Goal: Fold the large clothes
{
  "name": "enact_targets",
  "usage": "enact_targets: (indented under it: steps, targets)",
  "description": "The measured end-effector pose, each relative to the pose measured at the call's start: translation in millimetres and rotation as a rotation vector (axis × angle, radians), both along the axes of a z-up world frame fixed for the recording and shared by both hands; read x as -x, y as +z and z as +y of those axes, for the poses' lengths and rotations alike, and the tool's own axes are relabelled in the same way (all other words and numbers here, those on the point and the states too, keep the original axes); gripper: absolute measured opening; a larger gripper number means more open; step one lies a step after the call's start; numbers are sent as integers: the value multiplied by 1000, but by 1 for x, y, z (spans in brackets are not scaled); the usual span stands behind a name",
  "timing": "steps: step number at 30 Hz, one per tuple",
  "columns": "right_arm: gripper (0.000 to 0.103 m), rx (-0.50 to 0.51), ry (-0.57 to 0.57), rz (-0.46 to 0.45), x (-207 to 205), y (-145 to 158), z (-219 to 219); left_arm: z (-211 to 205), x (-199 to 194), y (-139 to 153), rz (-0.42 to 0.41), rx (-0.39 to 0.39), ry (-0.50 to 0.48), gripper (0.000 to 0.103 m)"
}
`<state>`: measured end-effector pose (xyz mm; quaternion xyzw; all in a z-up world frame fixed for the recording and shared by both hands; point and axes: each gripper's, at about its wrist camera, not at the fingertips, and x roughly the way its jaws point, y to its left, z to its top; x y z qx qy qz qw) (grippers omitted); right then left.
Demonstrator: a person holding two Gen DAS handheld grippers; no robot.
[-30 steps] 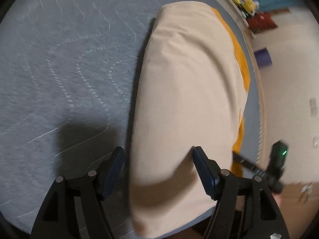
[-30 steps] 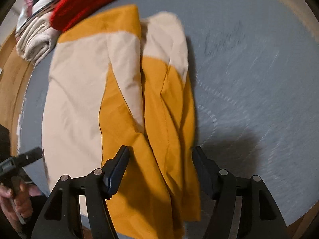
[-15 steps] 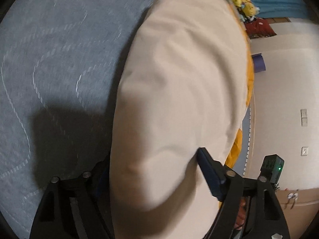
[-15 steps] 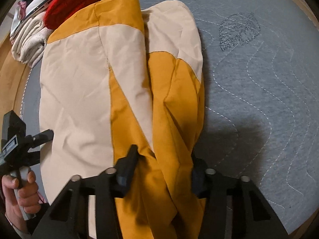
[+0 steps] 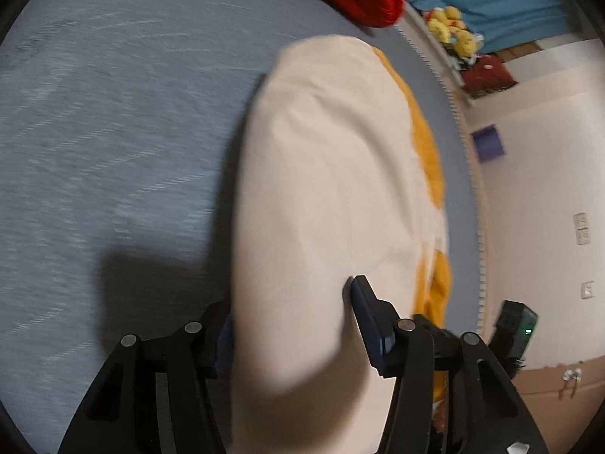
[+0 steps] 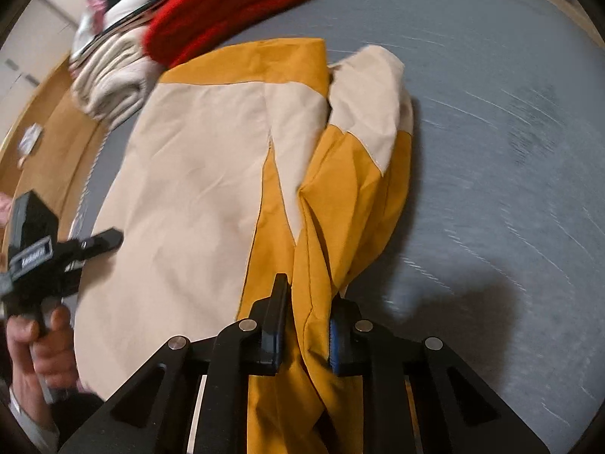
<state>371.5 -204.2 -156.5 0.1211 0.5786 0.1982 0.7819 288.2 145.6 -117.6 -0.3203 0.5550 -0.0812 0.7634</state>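
Spanning both views, a grey-blue quilted mattress (image 6: 510, 121) with pale wavy stitching is seen as the work surface; its stitched edge (image 5: 480, 204) runs down the right of the left wrist view, with a pale wall beyond it carrying switch plates (image 5: 581, 227). A cream and mustard-yellow garment (image 6: 211, 174) is laid lengthwise on the mattress, the cream panel toward the left gripper's side, the yellow folds bunched toward the right gripper's side. The right gripper (image 6: 308, 325) is clamped on a gathered yellow fold, its jaws having just been closing with the cloth between them. The left gripper (image 5: 291, 325) has also just been closing around the cream end; one finger (image 5: 368, 314) is seen against the fabric, the other is mostly hidden behind it, so a firm pinch cannot be confirmed. The left gripper is also seen from the right wrist view, held by a hand (image 6: 41, 344) at the garment's near edge. At the far end, a red knit (image 6: 227, 11) and a stack of folded pale clothes (image 6: 109, 75) are noted just beyond the garment. Yellow soft toys (image 5: 452, 32) are seen past the mattress edge. Broad bare mattress is left on the garment's outer flank in each view.
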Motion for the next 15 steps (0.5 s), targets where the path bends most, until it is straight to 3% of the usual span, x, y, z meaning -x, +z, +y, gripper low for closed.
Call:
enact_targets:
  steps: [6, 9, 11, 13, 15]
  targets:
    - [34, 78, -21, 38, 5, -3, 9, 15, 15, 18, -51, -50, -32, 54]
    - [36, 109, -38, 31, 16, 2, 3, -3, 23, 24, -88, -50, -153, 54]
    - [36, 133, -44, 23, 23, 3, -3, -18, 27, 14, -61, -148, -224, 54]
    - [41, 196, -44, 13, 25, 5, -5, -29, 39, -7, 7, -307, -266, 60]
    - [45, 269, -49, 3, 39, 6, -14, -33, 48, -3, -8, -365, -256, 60]
